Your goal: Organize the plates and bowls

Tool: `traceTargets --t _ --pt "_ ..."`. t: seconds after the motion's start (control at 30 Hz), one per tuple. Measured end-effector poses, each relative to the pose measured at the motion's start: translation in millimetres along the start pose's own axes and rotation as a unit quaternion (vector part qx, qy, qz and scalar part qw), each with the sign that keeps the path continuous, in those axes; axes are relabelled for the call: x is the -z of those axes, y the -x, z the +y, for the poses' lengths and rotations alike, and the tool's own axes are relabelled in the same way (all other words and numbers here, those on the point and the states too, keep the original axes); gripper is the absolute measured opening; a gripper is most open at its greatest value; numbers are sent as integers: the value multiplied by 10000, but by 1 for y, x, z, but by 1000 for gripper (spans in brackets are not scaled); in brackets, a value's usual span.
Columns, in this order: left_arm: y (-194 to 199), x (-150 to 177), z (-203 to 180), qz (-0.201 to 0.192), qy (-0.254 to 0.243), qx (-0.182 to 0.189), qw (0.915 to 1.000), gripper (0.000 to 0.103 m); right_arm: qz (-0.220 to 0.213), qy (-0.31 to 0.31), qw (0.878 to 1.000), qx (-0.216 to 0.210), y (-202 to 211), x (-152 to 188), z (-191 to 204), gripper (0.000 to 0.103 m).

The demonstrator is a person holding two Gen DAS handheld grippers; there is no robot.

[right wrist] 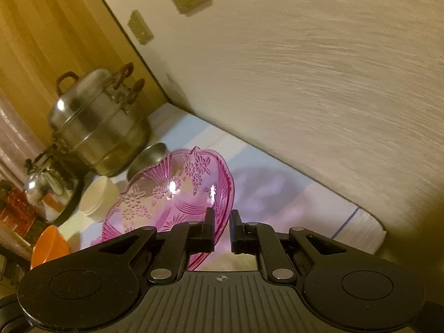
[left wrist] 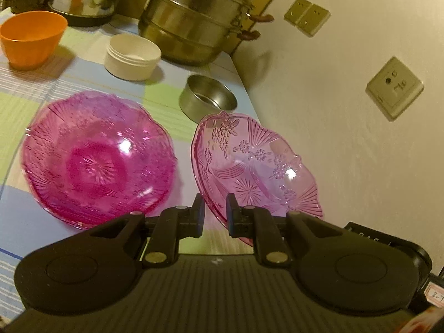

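While each gripper [left wrist: 215, 213] [right wrist: 222, 229] clamps its rim, the pale pink dish [left wrist: 258, 166] hangs tilted between them.

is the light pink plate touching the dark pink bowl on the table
Apart. The left wrist view shows a strip of tablecloth between the dark pink bowl and the light pink plate, which is tilted, its rim in the left gripper.
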State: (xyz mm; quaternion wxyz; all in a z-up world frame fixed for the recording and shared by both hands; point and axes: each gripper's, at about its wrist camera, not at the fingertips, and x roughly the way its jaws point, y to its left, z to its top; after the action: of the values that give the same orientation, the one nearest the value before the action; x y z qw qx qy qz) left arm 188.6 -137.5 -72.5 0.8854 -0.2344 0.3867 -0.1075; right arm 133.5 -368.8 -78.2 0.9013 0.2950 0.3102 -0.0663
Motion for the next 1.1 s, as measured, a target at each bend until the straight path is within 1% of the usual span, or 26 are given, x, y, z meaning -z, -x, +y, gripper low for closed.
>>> traceTargets --t 0.5,0.7,1.1 --pt "38 -13 38 -280 245 -214 9991 14 173 240 9988 -395 0 15 44 10" --pt "46 -18 56 -373 372 -361 9980 14 309 369 9974 -532 -6 24 63 10" --pt "53 -23 95 -410 656 -649 9949 14 649 615 9936 -693 -30 45 95 10"
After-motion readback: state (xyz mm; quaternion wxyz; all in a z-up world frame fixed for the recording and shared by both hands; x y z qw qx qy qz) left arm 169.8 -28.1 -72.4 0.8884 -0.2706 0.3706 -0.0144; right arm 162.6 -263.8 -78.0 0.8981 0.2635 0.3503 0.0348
